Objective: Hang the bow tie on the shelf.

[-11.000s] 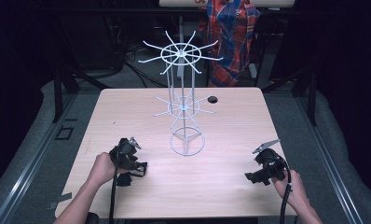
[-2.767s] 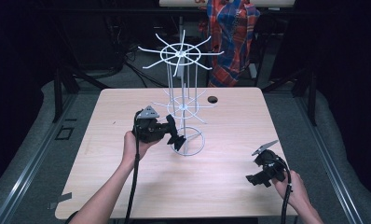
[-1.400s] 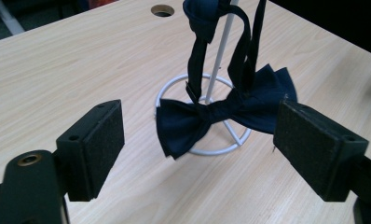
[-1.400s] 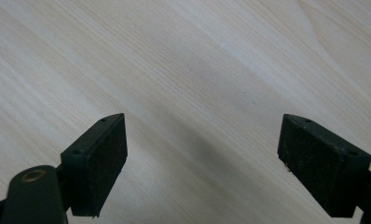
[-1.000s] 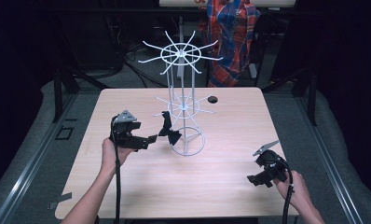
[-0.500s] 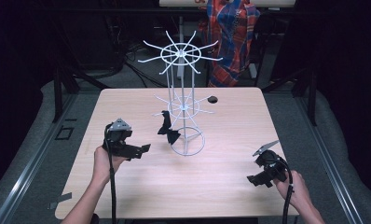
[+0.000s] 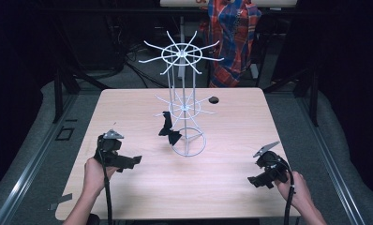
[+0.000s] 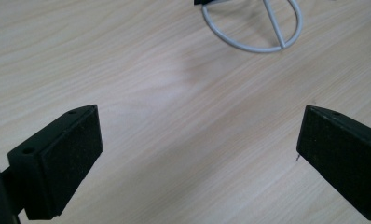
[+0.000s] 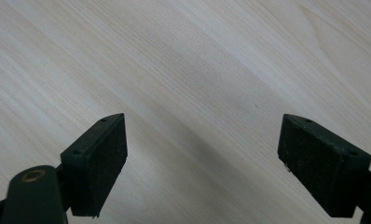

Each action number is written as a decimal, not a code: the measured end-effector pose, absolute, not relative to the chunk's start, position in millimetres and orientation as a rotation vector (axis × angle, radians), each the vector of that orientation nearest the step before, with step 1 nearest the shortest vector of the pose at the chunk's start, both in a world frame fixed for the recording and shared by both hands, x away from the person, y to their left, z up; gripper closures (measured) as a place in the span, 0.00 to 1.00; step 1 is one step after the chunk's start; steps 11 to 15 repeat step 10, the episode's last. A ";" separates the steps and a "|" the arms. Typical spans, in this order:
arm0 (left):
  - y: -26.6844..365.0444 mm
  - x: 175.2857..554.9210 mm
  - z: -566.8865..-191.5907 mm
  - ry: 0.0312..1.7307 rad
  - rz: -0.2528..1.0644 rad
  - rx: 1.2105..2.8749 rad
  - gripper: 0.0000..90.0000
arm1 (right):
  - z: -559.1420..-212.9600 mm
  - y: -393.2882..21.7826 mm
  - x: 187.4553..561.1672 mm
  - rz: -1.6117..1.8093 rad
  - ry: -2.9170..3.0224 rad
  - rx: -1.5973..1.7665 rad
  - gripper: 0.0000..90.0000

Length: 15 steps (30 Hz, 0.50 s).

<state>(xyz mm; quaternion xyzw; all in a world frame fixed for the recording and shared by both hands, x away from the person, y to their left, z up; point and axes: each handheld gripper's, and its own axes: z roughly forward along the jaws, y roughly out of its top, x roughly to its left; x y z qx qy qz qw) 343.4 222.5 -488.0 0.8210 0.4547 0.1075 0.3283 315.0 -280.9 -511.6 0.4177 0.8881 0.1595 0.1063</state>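
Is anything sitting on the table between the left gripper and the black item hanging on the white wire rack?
Nothing visible. The left gripper, jaws open and empty, faces bare light wooden table up to the white wire rack's ring base. The black item hangs on a lower arm, apart from the gripper.

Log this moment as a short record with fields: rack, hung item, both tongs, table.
rack: white wire rack upright at the table's middle, ring base on the wood
hung item: black object on a lower-tier hook, at the rack's left
left tongs: jaws wide apart, just been opening, nothing between them, clear of the rack
right tongs: jaws open, empty, near the front right corner
table: light wood; small black object behind the rack
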 end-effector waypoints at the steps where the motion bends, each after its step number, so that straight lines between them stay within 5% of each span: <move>1: 223.5 343.1 -488.3 1.193 0.277 2.156 0.00 | -511.8 -280.8 315.1 0.473 2.616 1.225 0.17; 15: 221.2 345.4 -488.6 1.187 0.266 2.153 0.00 | -512.2 -279.7 316.2 0.464 2.616 1.227 0.17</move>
